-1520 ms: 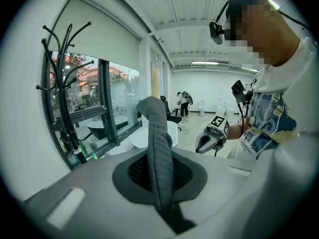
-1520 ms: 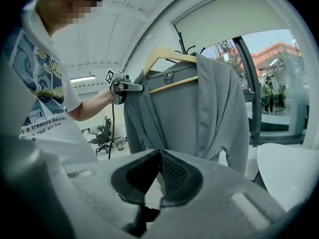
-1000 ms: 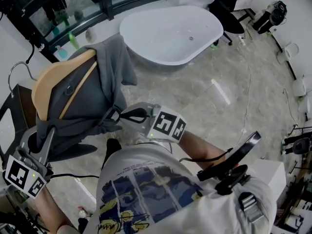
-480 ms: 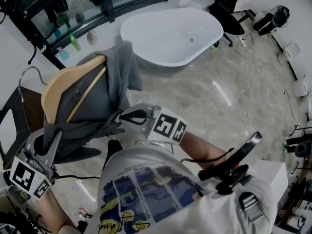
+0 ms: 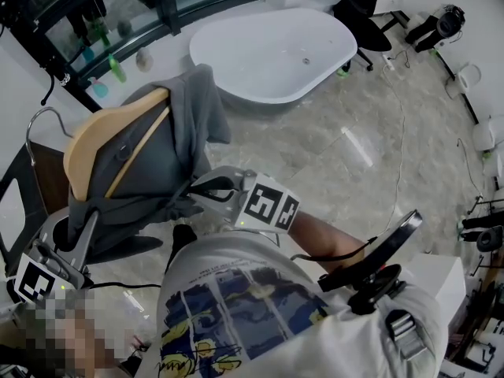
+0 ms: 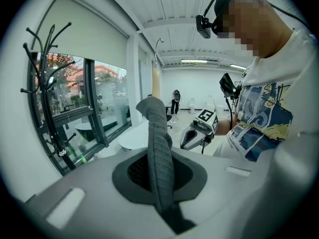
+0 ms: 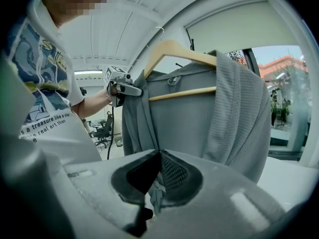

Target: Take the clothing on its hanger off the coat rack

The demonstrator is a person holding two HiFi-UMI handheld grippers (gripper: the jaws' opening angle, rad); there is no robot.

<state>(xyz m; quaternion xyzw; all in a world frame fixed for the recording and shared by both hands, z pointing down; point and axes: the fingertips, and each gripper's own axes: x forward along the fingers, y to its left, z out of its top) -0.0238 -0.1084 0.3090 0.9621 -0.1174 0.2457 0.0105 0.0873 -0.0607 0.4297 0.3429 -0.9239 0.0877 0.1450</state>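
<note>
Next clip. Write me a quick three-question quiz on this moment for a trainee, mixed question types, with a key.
1. True or false: the wooden hanger hangs on the coat rack.
2. What is the left gripper shut on? A. the grey garment B. the hanger's bar C. nothing
3. In the head view, what large white thing lies beyond the garment?

Key
1. False: the hanger is clear of the rack, which stands apart.
2. A.
3. The bathtub.
</note>
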